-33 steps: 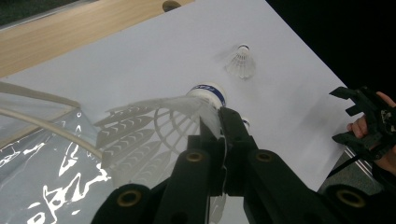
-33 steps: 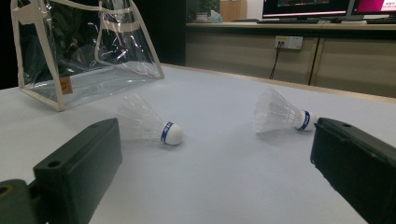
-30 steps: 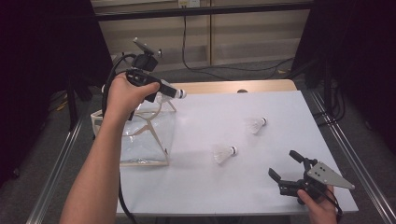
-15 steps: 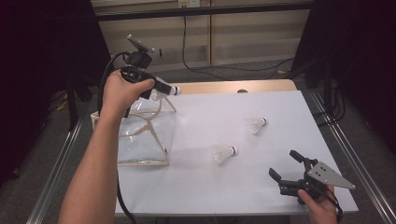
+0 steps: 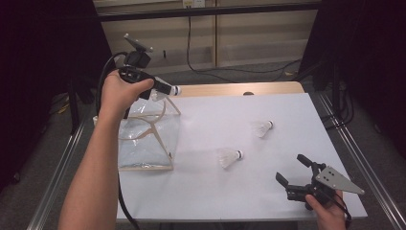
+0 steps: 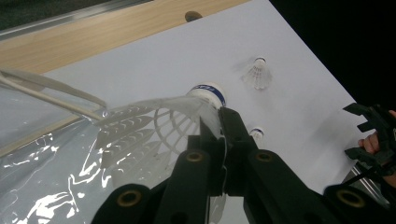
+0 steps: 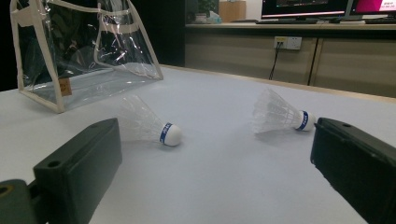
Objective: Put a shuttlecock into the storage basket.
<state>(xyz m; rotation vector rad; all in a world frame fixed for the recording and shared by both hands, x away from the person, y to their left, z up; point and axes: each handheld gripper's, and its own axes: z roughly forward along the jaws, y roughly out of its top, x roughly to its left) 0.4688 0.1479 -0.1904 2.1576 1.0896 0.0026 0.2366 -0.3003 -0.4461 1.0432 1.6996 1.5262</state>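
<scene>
The held shuttlecock [image 6: 161,123] half hides behind the left gripper [image 6: 219,126], jaws clamped on its feathers, raised above the clear bag [image 5: 143,139]; right gripper [image 5: 294,170] rests low on the table [image 5: 215,196], jaws apart

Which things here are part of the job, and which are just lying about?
In the job: shuttlecock in the left hand-held gripper; clear bag; two shuttlecocks on the table.
Lying about: cables on the floor; wall socket.

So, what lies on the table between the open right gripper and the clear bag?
One shuttlecock lies between the right gripper and the clear bag in the high view; around it the white table is bare.
</scene>
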